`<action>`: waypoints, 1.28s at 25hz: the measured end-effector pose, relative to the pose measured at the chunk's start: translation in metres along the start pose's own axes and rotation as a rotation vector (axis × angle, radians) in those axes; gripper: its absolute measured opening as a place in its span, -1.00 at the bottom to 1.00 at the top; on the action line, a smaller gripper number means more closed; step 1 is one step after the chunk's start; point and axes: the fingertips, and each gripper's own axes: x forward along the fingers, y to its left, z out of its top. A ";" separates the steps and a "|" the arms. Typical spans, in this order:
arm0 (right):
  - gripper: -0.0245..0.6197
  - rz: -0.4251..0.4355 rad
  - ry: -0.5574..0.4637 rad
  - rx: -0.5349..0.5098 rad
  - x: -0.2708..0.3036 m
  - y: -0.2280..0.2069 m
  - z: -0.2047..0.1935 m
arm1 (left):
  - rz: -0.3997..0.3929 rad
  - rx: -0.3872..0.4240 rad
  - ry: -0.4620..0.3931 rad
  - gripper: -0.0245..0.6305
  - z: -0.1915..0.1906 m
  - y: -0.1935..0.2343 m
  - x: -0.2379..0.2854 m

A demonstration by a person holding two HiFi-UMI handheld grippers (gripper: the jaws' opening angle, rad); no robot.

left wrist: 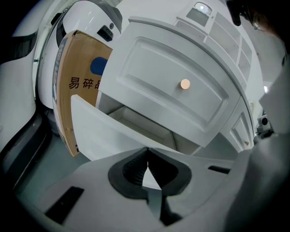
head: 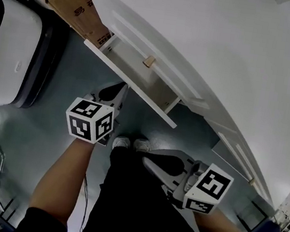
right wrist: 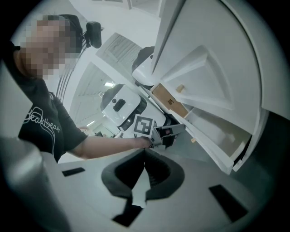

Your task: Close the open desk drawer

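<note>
left tongs (left wrist: 147, 154) closed on nothing, near the drawer (left wrist: 104, 131) front | right tongs (right wrist: 145, 156) closed, empty, set back | drawer juts open under the desk (head: 226, 44) front edge | best bet: press mid-panel, squarely, push straight in

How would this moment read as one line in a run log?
drawer: open | left hand-held gripper: shut, empty, facing drawer front | right hand-held gripper: shut, empty, apart from drawer

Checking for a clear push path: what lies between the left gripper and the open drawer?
Nothing: in the left gripper view the left gripper, jaws together, faces the open drawer with no object between.
</note>
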 end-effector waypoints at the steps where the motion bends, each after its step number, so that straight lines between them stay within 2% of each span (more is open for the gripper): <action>1: -0.90 0.005 0.001 0.001 -0.001 0.001 -0.001 | 0.000 0.004 0.000 -0.91 0.001 -0.001 0.002; 13: -0.90 0.002 0.031 -0.015 -0.011 -0.002 -0.010 | -0.011 0.026 -0.022 -0.91 0.020 -0.006 0.028; 25: -0.90 -0.007 0.008 0.005 -0.013 -0.005 -0.008 | -0.013 0.034 -0.045 -0.91 0.036 -0.012 0.054; 32: -0.90 -0.016 0.005 0.014 -0.018 -0.006 -0.014 | -0.008 0.014 -0.067 -0.91 0.043 -0.013 0.062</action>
